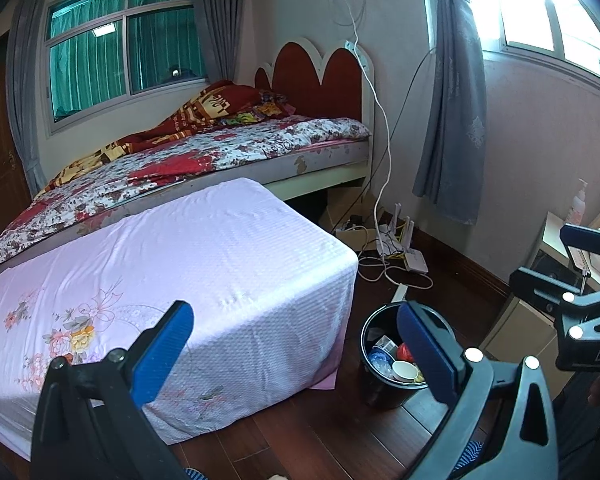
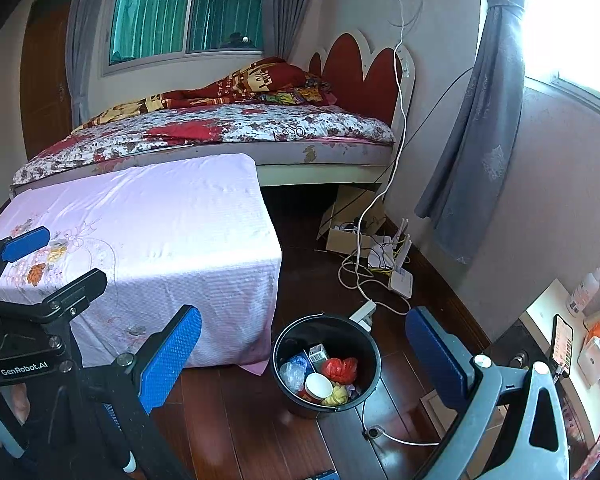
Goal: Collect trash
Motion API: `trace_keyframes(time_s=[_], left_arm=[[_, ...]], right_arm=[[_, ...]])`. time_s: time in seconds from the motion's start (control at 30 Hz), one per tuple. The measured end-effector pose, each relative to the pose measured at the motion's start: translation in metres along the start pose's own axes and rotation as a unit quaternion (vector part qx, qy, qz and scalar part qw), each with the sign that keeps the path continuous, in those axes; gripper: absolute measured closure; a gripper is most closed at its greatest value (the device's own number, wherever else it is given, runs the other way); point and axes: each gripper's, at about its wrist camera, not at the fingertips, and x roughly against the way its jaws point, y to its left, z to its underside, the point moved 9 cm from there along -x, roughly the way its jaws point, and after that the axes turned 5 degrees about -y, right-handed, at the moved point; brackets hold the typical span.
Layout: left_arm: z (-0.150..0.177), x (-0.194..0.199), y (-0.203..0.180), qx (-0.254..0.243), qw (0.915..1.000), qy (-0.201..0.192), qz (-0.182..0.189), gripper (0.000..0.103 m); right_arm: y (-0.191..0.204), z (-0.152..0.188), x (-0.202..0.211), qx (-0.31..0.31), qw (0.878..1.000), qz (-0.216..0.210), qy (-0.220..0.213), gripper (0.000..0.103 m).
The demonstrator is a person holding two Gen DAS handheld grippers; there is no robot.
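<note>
A bed (image 2: pixel 236 132) with a floral cover is filling the far side of the room, its red scalloped headboard (image 2: pixel 360 76) sitting toward one o'clock in the right wrist view. In front of it a low surface draped in a pink cloth (image 2: pixel 152 240) is lying bare across ten o'clock. The dark wooden floor (image 2: pixel 236 420) is spreading below.

A black bin (image 2: pixel 327 364) is standing on the floor just beside the draped corner, at about six o'clock in the right wrist view and at four o'clock in the left wrist view (image 1: pixel 396 360). Inside it the trash is sitting: a red bag (image 2: pixel 340 369), a white paper cup (image 2: pixel 318 386), a crumpled clear bottle (image 2: pixel 292 376), a small carton (image 2: pixel 318 354) and a yellowish wad (image 2: pixel 336 396).

The right gripper (image 2: pixel 304 360) is hovering over the bin, jaws spread wide and gripping nothing. The left gripper (image 1: pixel 296 356) is hanging likewise, jaws wide apart and empty.

A white router (image 2: pixel 402 280) and tangled cables are lying near the wall at two o'clock.
</note>
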Motion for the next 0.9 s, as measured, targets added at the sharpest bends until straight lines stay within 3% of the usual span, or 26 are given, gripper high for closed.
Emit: trace_keyframes(time_s=[0.9], left_arm=[[-0.0022, -0.0020, 0.0005, -0.015, 0.9998, -0.001, 0.011, 0.001]], right_arm=[[-0.0011, 0.0036, -0.0004, -0.001, 1.000, 0.003, 0.001, 0.000]])
